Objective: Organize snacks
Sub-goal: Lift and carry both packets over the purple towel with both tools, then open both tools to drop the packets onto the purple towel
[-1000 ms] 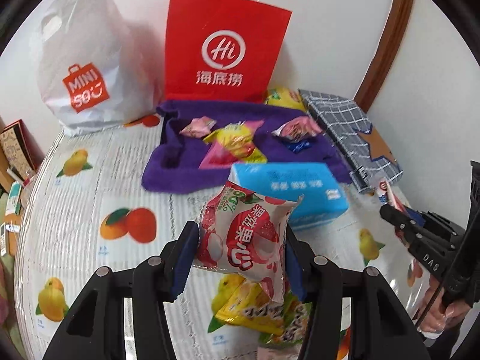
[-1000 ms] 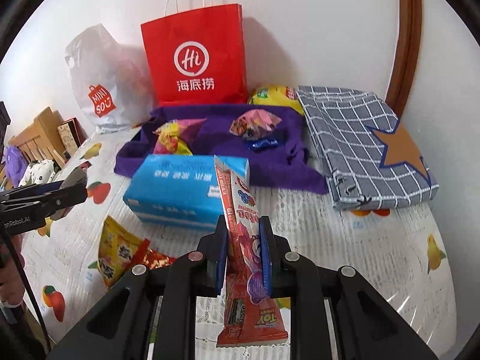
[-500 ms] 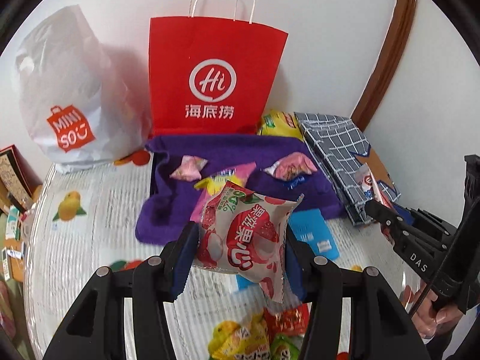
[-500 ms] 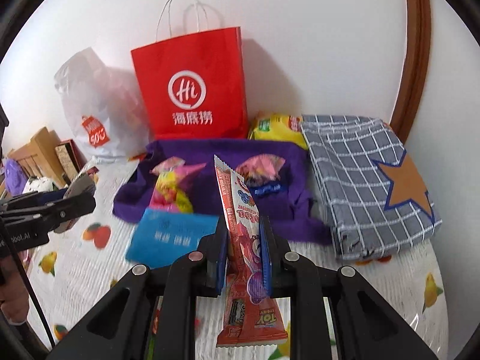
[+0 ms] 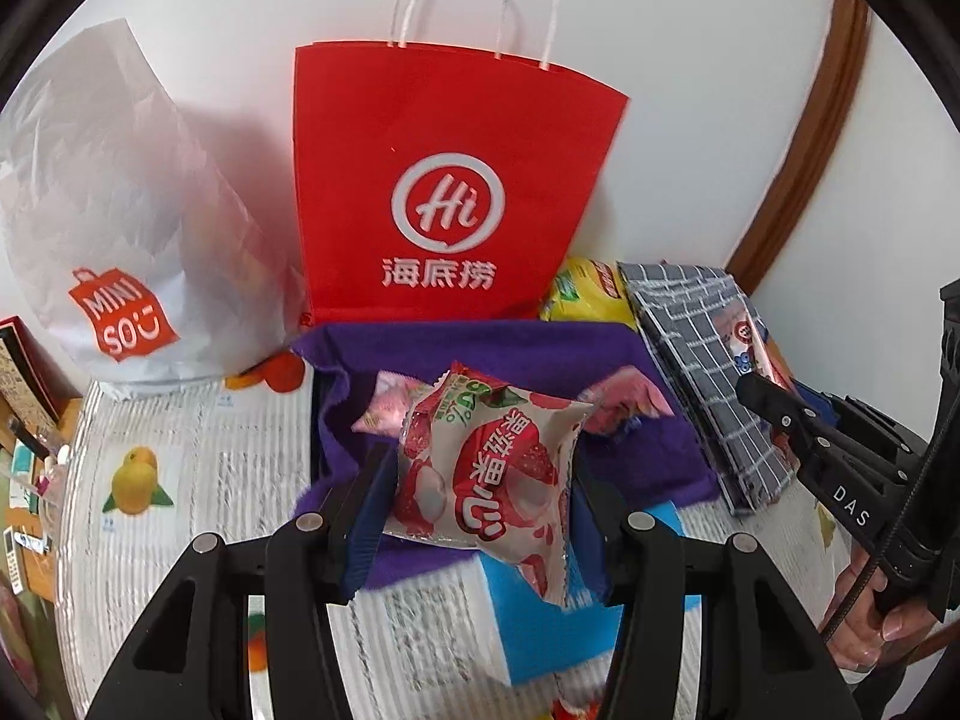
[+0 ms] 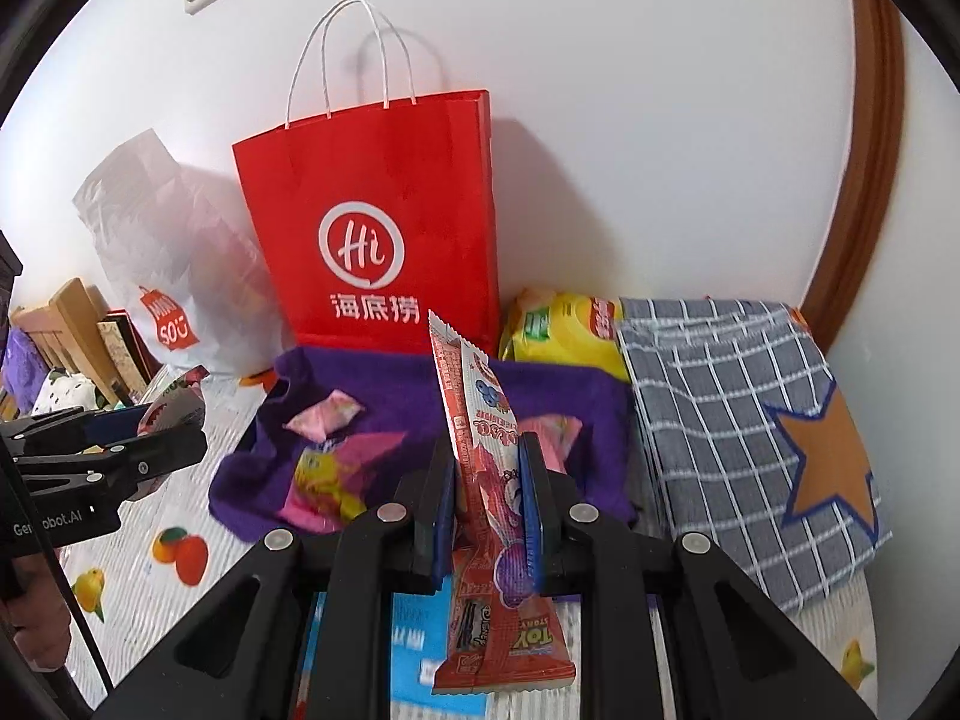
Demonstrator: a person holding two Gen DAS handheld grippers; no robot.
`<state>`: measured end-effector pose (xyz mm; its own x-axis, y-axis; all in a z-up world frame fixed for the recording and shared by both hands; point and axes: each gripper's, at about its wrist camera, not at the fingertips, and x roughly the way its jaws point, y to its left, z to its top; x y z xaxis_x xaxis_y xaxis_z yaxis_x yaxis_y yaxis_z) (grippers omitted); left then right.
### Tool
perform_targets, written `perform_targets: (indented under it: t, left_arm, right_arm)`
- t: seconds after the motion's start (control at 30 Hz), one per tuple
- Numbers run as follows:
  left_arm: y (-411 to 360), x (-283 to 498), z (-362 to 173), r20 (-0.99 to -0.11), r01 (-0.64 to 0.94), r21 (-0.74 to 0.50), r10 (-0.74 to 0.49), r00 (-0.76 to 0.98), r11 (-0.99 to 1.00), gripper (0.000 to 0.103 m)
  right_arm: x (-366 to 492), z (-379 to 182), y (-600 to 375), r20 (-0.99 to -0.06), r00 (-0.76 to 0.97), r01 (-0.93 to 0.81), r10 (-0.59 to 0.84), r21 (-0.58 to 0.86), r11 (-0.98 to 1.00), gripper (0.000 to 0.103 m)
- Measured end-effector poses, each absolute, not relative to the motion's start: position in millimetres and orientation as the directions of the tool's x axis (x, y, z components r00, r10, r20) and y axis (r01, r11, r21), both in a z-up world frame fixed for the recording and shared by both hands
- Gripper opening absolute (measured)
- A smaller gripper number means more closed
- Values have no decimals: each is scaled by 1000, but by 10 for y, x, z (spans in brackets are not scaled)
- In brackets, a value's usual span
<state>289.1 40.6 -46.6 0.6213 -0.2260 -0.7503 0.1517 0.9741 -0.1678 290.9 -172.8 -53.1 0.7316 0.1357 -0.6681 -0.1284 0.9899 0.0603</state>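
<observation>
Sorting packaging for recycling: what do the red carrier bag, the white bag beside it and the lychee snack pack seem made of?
Red carrier bag: looks like matte paper, with crisp folds and twisted cord handles. White bag: probably thin plastic film, crinkled and slightly translucent. Lychee snack pack: glossy printed plastic film, puffed, with crimped sealed edges.

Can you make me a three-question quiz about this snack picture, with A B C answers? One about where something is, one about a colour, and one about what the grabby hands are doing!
1. Where is the red paper bag?
A. Flat on the floor
B. Standing behind the purple cloth, by the wall
C. On the checked cloth

2. What colour is the star on the checked cloth?
A. Orange
B. Green
C. White

3. What is the left gripper doing?
A. Hanging empty
B. Holding a spoon
C. Clamped on a lychee snack packet

Answers: 1 B, the bag stands upright beyond the cloth. 2 A, the star is orange with a blue edge. 3 C, both fingers press the packet's sides.
</observation>
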Motion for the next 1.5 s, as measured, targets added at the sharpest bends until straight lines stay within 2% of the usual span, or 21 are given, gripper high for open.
perform_targets:
  t: [0.33,0.73,1.03,1.17,1.5]
  left_arm:
    - [581,3343,-532,-756,107,-195,-220,616,975,51]
    - [721,3649,-1014,-798,66,-240,-236,555,968,51]
    - [704,3685,-1098,-808,70,-239,-238,538,969,51]
    - [679,3691,-1114,-812,76,-236,-239,532,969,51]
    - [657,3728,-1191,-827,68,-229,-231,512,971,51]
  right_arm:
    - [3386,-565,-1768,-662,731,-119,164,112,986,19]
    - [3656,-1033,-1841,-742,648,-139,169,103,985,20]
    - [3802,-1384,-1707,-827,534,-189,177,87,978,21]
    - [3790,-1402,-1638,-829,538,-198,150,49,979,21]
    - [3828,-1423,-1748,-836,533,-152,129,55,987,21]
